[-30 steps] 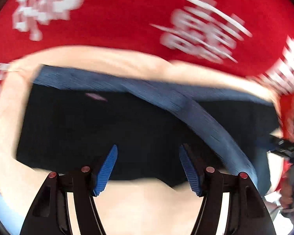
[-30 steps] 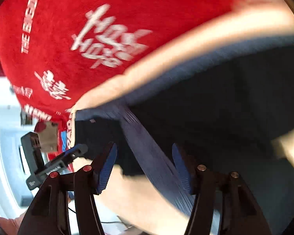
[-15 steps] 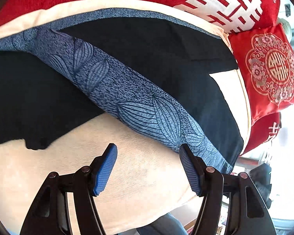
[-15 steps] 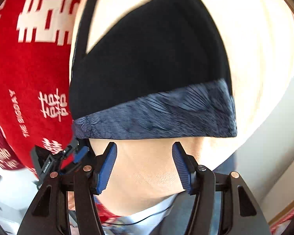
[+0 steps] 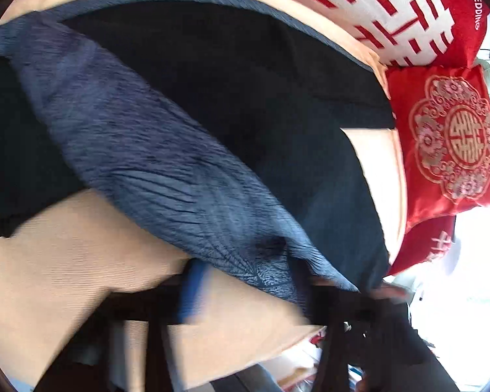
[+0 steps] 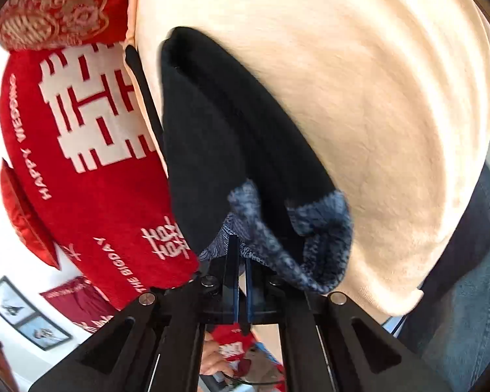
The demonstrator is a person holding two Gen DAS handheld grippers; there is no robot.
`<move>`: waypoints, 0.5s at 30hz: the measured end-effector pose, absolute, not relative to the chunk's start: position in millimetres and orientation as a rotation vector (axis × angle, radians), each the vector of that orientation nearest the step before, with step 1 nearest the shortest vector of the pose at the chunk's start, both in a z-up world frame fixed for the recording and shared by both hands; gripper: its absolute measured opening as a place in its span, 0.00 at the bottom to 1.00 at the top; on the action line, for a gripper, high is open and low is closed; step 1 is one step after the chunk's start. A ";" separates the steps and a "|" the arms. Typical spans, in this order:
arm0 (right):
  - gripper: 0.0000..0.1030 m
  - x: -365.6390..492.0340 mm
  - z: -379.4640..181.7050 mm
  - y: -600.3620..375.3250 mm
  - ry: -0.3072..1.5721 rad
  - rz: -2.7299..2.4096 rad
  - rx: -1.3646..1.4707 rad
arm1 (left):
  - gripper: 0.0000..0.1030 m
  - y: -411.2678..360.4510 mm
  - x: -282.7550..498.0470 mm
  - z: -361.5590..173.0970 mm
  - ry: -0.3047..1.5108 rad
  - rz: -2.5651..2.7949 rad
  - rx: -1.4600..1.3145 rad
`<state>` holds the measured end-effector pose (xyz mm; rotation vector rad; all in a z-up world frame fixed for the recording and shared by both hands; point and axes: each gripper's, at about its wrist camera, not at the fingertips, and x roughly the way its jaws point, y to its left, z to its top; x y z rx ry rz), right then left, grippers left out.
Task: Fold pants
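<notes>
Nearest, right hand-held gripper [image 6: 241,261] is clamped together on the blue-patterned hem of the black fabric pants [image 6: 232,150]; left hand-held gripper [image 5: 245,281], blurred, pinches the same hem band. Pants lie spread on a cream cushion [image 6: 375,98], w/ red wedding pillows [image 5: 454,137] beyond at far right.

Motion blur smears the left tool [image 5: 245,281]; its grip is indiscernible.

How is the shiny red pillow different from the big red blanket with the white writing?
The pillow is small, glossy and puffy, with a round pale flower pattern; the blanket is large, matte and fuzzy, with white block symbols and English words. The pillow sits beside the cream cover; the blanket spreads along it. Both are bright red.
</notes>
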<state>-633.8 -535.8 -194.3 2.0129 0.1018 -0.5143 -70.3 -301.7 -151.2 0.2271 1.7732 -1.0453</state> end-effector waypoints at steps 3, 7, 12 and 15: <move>0.03 -632.0 -152.9 -570.1 0.177 -0.504 1.896 | 0.24 -312.4 -69.6 -136.4 1.750 -1.037 0.229; 0.03 -602.7 -87.6 -643.4 0.262 -0.434 1.704 | 0.24 -339.9 -61.9 -95.5 1.669 -1.065 0.193; 0.03 -548.6 -35.0 -749.0 0.374 -0.355 1.502 | 0.24 -399.3 -38.8 -58.7 1.523 -1.087 0.182; 0.03 -500.0 -26.3 -808.7 0.490 -0.339 1.388 | 0.25 -432.6 -24.4 -58.1 1.485 -1.069 0.233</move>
